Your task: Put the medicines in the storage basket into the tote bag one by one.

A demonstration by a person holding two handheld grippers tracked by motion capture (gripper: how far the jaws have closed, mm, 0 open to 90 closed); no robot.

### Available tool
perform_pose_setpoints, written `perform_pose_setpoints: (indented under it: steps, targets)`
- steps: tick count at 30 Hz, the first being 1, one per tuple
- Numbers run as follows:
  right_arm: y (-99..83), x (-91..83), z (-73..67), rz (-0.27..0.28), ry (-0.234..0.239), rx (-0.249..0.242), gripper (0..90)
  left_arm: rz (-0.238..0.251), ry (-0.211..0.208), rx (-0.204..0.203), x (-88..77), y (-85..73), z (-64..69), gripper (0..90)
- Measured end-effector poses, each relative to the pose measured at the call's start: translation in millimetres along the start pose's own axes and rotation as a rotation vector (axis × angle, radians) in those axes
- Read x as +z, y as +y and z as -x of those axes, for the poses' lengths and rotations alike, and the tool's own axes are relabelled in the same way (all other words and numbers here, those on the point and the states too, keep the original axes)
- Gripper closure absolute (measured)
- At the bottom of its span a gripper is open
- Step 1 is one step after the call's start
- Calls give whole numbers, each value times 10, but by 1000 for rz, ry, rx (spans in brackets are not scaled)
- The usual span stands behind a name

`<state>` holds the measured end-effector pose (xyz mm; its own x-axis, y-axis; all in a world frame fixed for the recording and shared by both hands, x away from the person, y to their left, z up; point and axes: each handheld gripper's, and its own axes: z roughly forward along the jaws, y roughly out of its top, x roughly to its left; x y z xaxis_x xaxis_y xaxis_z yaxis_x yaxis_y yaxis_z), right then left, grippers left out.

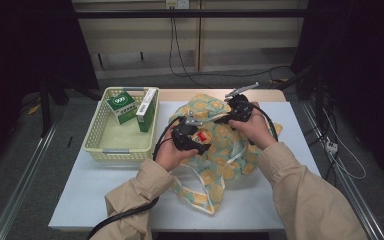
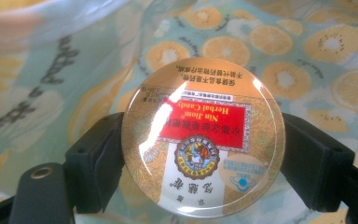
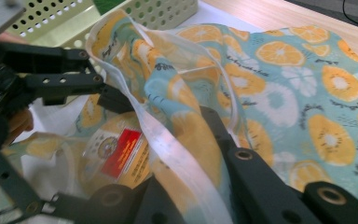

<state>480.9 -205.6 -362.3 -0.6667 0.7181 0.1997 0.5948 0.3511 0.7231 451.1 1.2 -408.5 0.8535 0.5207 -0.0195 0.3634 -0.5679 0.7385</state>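
One candy tin [image 2: 203, 140] clamped in left claw [image 2: 203, 154], one fruit-print bag [image 3: 186, 135] pinched in right claw [image 3: 186, 154].

Glossy metal candy tin [image 2: 203, 137], thin printed cloth bag [image 1: 220, 150], perforated plastic basket [image 1: 100, 131], matt black tool jaws.

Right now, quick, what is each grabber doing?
Left gripper: jaws closed on the round candy tin, one on each side.
Right gripper: jaws shut, pinching the edge of the orange-print bag.

Lab recording bay, dark curtains [image 1: 25, 45], floor rails [image 1: 22, 185], trailing cables [image 1: 177, 50]
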Motion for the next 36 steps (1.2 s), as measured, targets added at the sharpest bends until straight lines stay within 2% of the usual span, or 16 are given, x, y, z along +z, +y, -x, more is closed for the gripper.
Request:
perform_pose_setpoints:
  steps: [2, 7, 8, 11, 13, 16, 17, 18, 22, 23, 25, 28, 31, 33, 36]
  targets:
    - [-11, 14, 55, 1, -5, 13, 900, 7, -12, -5, 53, 30, -4, 205]
    - [-51, 88, 183, 6, 1, 48, 900, -19, -7, 1, 258, 96, -27, 205]
    - [-58, 105, 194, 5, 3, 52, 900, -22, -8, -12, 315, 106, -34, 205]
    - [-77, 140, 228, 7, 6, 56, 900, -38, 4, -18, 483, 147, -111, 205]
    - [-81, 145, 251, 7, 9, 65, 900, -8, 26, -39, 586, 207, -185, 204]
    - [-93, 136, 286, 10, 7, 73, 900, 31, 56, -12, 709, 300, -268, 199]
    - [-101, 126, 300, 11, 4, 76, 900, 19, 63, -27, 732, 318, -266, 181]
    - [-110, 113, 312, 9, -2, 79, 900, 8, 55, -24, 739, 332, -246, 144]
    - [-151, 54, 378, 14, -10, 96, 900, -17, 27, 9, 625, 341, -140, 143]
    - [-164, 45, 389, 13, -17, 96, 900, -19, 10, 10, 580, 333, -125, 142]
    - [-190, 33, 392, 16, -19, 104, 900, -16, 5, 0, 471, 311, -94, 140]
    - [-221, 26, 349, 11, -20, 100, 900, -18, -1, 2, 296, 270, -61, 133]
    - [-237, 33, 282, 8, -17, 86, 900, 5, -19, -9, 126, 233, -11, 128]
    - [-249, 45, 247, 3, -14, 81, 900, -1, -33, 4, 11, 206, 5, 126]
    - [-270, 62, 217, -4, -14, 73, 900, 2, -44, 1, -155, 162, 26, 120]
